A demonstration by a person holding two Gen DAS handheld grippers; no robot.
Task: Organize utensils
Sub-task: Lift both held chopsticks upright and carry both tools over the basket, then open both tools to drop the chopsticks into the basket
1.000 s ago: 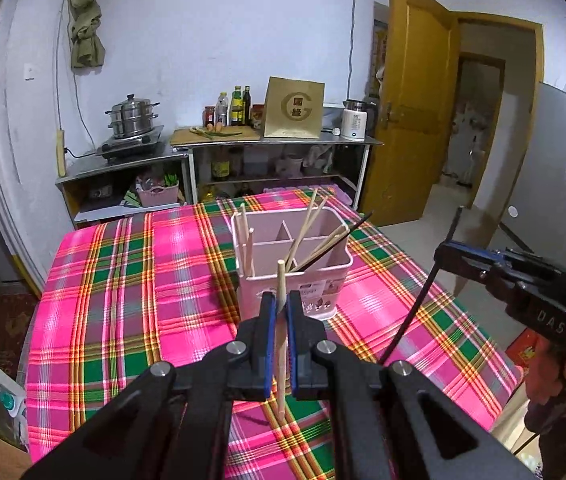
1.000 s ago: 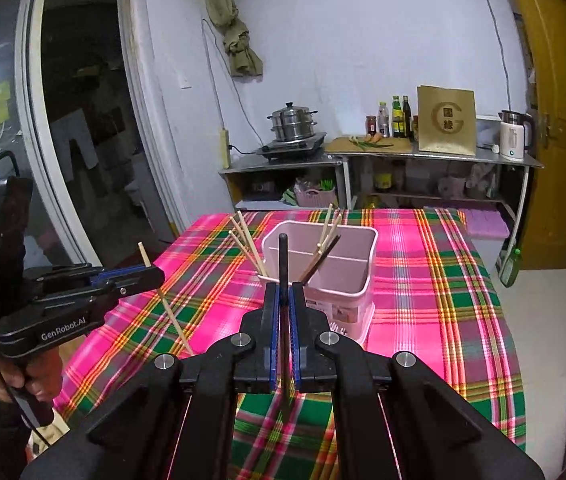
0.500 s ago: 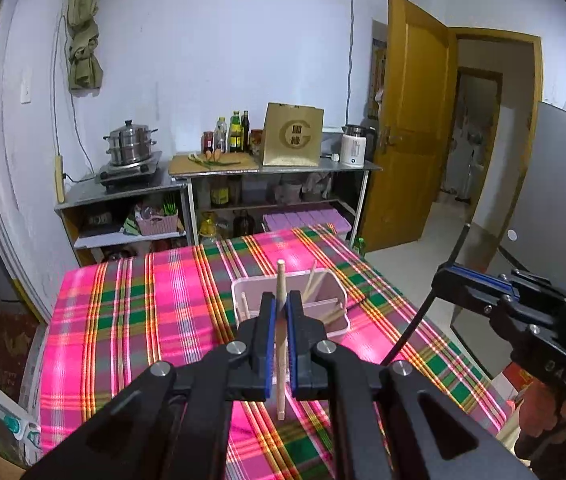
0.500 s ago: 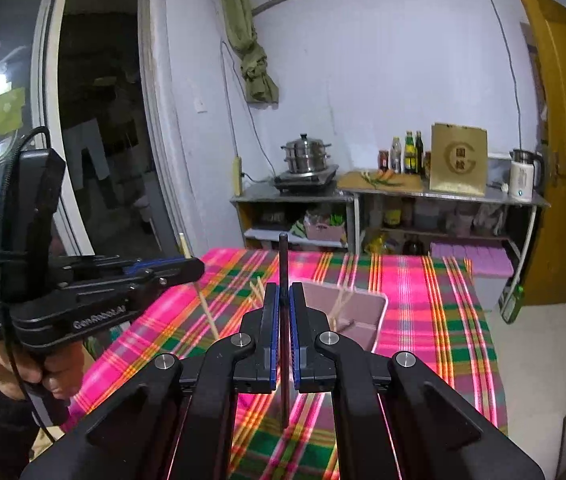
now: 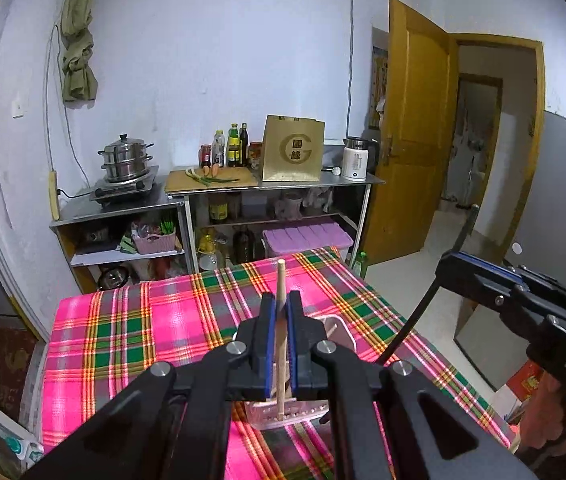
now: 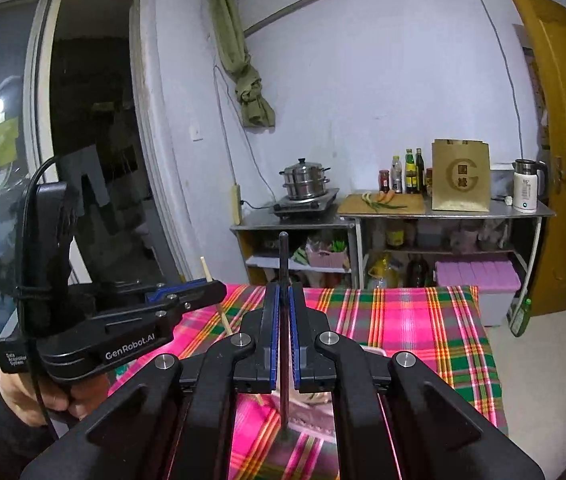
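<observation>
My left gripper (image 5: pixel 279 312) is shut on a pale wooden chopstick (image 5: pixel 281 280) held upright. My right gripper (image 6: pixel 283 304) is shut on a dark chopstick (image 6: pixel 283 256), also upright. The pink utensil holder (image 5: pixel 339 330) stands on the plaid table, mostly hidden beneath each gripper; a sliver of it shows in the right wrist view (image 6: pixel 311 420). Both grippers are raised above the holder. The right gripper with its dark chopstick (image 5: pixel 423 312) appears at the right of the left wrist view. The left gripper appears at the left of the right wrist view (image 6: pixel 207 288).
The table wears a pink and green plaid cloth (image 5: pixel 131 328). Behind it stand metal shelves (image 5: pixel 219 200) with a steamer pot (image 5: pixel 125 158), bottles, a gold bag and a kettle. An open yellow door (image 5: pixel 415 128) is at the right.
Both grippers have risen and tilted up with their chopsticks. The holder has dropped from the middle of each view to beneath the fingers.
</observation>
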